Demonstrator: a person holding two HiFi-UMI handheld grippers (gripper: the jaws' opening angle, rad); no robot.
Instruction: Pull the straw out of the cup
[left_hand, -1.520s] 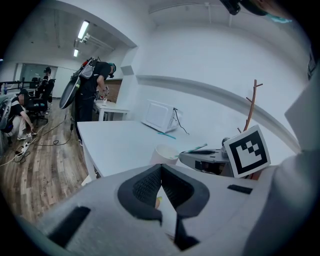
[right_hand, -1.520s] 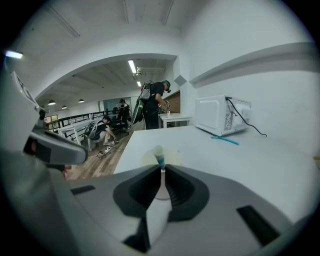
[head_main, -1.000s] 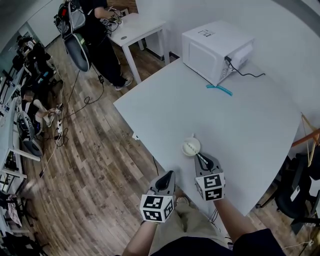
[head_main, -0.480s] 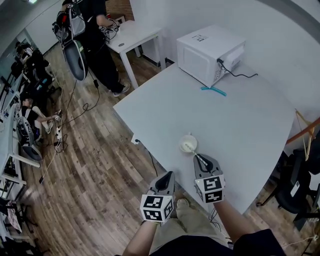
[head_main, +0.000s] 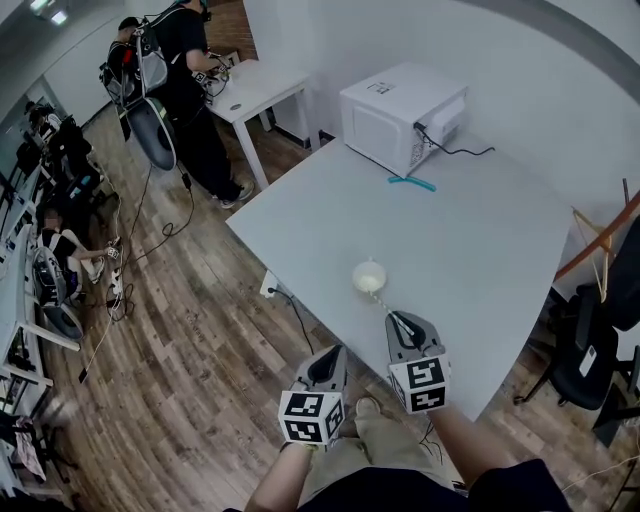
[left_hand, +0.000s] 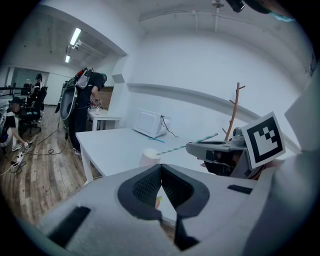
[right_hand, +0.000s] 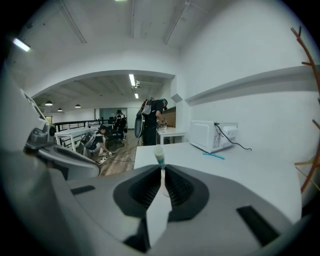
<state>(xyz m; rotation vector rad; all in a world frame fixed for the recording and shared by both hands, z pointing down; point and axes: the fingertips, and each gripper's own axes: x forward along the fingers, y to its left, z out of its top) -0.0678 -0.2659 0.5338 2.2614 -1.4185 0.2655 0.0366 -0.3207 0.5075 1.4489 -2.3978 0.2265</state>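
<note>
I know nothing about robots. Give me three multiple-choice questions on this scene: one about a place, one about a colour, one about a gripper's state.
1. Where does the cup stand? A floor; B white table; C chair.
2. What colour is the thin stick lying beside the microwave? A red; B yellow; C blue-green.
3. The right gripper is: A shut on the straw; B wide open; C gripping the cup.
Answers: B, the cup rests on the tabletop; C, the head view shows it blue-green; A, its jaws pinch the straw's end.
</note>
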